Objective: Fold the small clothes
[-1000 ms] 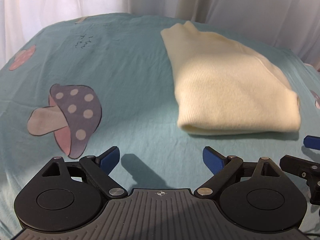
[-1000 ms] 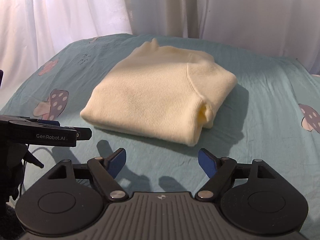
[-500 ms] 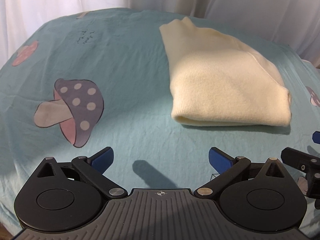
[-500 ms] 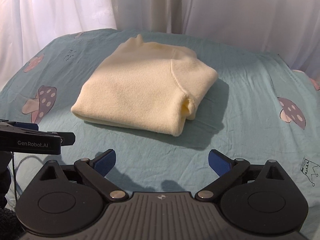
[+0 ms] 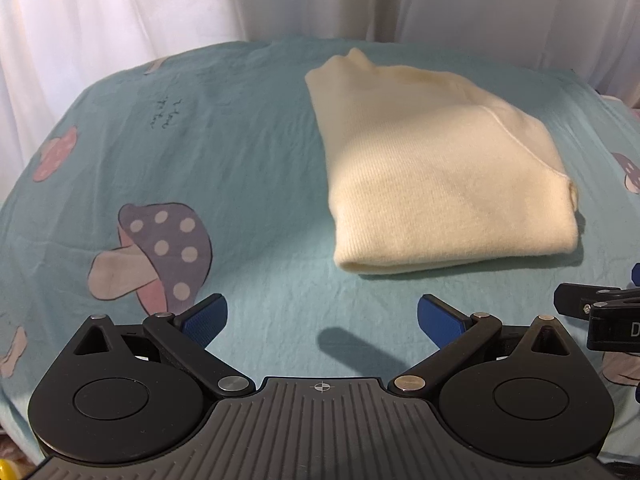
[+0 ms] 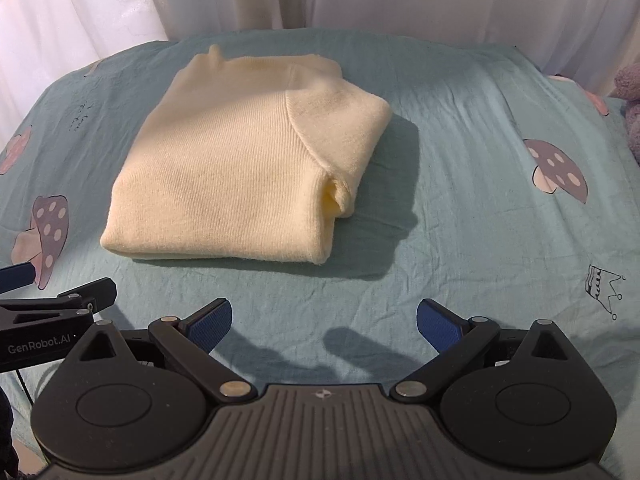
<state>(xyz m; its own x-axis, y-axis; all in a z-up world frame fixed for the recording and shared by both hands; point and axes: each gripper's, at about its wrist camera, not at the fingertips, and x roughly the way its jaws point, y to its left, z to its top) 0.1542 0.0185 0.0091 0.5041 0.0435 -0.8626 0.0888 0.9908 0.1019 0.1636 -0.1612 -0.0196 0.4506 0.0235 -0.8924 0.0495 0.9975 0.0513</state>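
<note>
While the cream sweater [image 5: 444,168] is lying folded on the bed, both grippers are hovering open above the near edge.

The left gripper [image 5: 322,318] is pointing steeply down at the teal sheet [image 5: 240,140], its blue pads [image 5: 204,320] spread wide after just opening, with nothing between them; the sweater is lying ahead and to its right, toward the far edge by the white curtain [image 5: 160,4]. The right gripper [image 6: 324,318] is tilting down likewise, jaws just opened wide and holding nothing, the sweater [image 6: 244,168] sitting ahead and slightly left. The two tools are hanging side by side, each showing at the edge of the other's view. A mushroom print [image 5: 156,252] is showing near the left pad.
</note>
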